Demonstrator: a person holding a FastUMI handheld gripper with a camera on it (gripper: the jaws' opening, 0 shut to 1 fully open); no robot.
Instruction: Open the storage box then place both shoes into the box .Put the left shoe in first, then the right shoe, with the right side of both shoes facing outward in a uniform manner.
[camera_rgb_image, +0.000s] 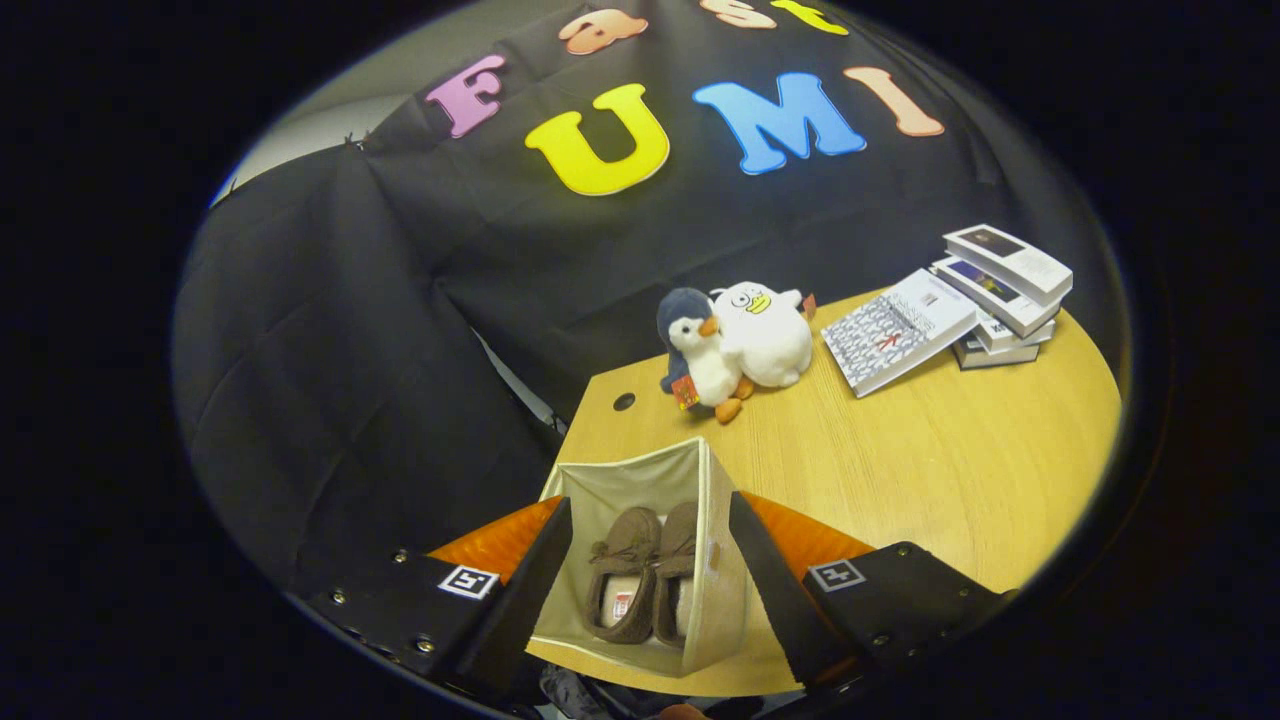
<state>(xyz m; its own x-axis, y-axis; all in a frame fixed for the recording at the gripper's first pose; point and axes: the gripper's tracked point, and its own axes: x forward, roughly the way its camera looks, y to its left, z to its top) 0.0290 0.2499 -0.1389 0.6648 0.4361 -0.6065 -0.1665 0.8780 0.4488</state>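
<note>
Gripper view, Sam: what do you see?

Sam: I see a wooden counter (930, 460). A cloth storage box (650, 475) sits at its near edge, and its top is open.

Mia: Where are the shoes?

Sam: Both are inside the box, side by side and touching. The left shoe (622, 580) and the right shoe (680, 570) are brown and fuzzy, with the toes pointing away. I am guessing which is which from where they lie. One has a little bow on top.

Mia: Any words on them?

Sam: There is a small red tag inside the left one, but it is too tiny to read.

Mia: What about the gripper (648, 590)?

Sam: Its jaws are wide apart. The box shows in the gap between them. They hold nothing and do not seem to touch the box or the shoes.

Mia: What else is on the counter?

Sam: Two soft toys sit beyond the box. A blue and white penguin (697, 352) leans on a white duck (768, 335). The penguin has a red tag, too small to read.

Mia: And the books?

Sam: A stack of books (1005, 295) is off to the right of the toys, with one patterned book (895, 330) leaning on it. Their covers have print, but it is too small to read.
</note>
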